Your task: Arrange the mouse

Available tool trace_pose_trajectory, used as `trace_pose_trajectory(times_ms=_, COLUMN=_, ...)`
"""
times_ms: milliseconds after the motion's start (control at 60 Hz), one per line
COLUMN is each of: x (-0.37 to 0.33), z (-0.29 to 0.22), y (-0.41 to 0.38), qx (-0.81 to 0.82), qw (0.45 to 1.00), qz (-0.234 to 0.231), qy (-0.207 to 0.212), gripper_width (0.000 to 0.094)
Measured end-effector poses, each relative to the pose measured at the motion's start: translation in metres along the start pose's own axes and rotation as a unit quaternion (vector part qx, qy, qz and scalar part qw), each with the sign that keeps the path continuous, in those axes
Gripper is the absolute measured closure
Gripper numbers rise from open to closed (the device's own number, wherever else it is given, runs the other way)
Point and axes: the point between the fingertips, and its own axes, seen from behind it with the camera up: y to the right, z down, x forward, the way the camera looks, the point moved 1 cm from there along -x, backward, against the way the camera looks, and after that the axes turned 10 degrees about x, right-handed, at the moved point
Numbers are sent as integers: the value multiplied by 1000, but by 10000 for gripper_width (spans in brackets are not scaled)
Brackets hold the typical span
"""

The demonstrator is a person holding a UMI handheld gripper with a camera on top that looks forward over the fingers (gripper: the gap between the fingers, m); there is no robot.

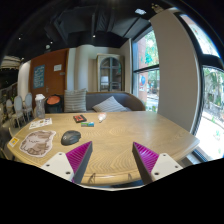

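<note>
My gripper (pixel 110 158) had two fingers, each a pale, whitish block with flat angular faces. Each finger bore a bright magenta pad (pixel 79 153) on its inner face, triangular in outline and tapering to a point at the tip. Both pads showed fine ridged lines across their surfaces.

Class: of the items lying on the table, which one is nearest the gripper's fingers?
The dark mouse, just beyond the left finger. The patterned mat lies further left; the small items lie further back.

Wooden table (pixel 130 128) with mouse (pixel 71 137), perhaps a mousepad (pixel 38 142).
</note>
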Motion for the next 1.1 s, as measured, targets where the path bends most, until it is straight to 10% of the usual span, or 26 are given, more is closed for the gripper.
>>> trace_pose_trajectory(times_ms=450, x=87, z=54, y=-135, qx=-37, qw=983, qz=-144, qy=-111, gripper_width=101)
trace_pose_trajectory(times_ms=817, x=206, z=78, y=-226, qx=-18, qw=970, qz=-142, qy=-197, gripper_width=112)
trace_pose_trajectory(times_ms=1100, x=239, z=74, y=-238, qx=-67, qw=978, qz=-89, qy=-174, gripper_width=451)
